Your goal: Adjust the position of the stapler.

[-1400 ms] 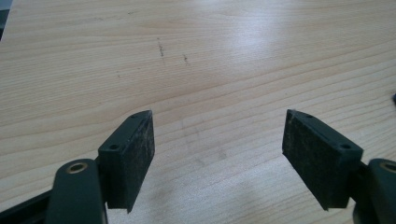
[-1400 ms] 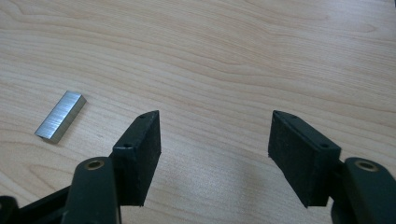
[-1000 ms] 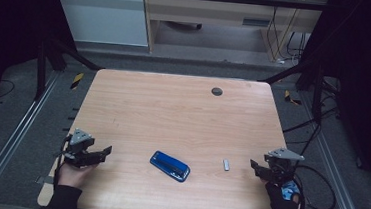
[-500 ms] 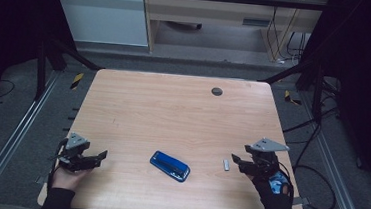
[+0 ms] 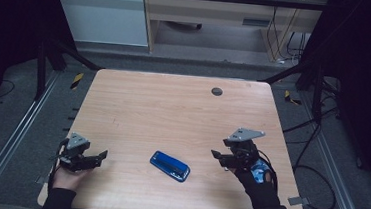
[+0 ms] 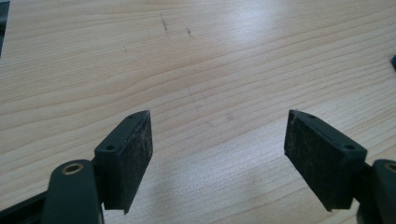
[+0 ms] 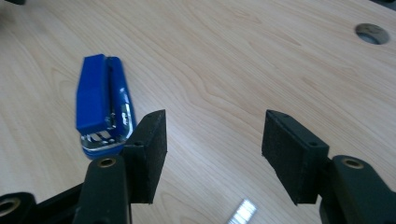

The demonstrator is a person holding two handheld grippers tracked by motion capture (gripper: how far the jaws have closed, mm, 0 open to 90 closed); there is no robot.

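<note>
A blue stapler lies flat near the front middle of the wooden table. My right gripper hovers just right of it, open, jaws pointing left. In the right gripper view the stapler lies to the left, beyond the left jaw, and the open right gripper has bare wood between its pads. A small shiny silver piece lies on the wood low between the jaws. My left gripper rests at the front left corner, open; in the left gripper view, the left gripper holds nothing.
A round dark hole sits in the table's far right part, also seen as the hole in the right gripper view. Metal frame rails and cables run beside the table. A cabinet stands beyond it.
My right gripper has moved left and forward from the table's right edge, over the small silver piece toward the stapler. The left gripper has slid slightly left and nearer the front edge.
</note>
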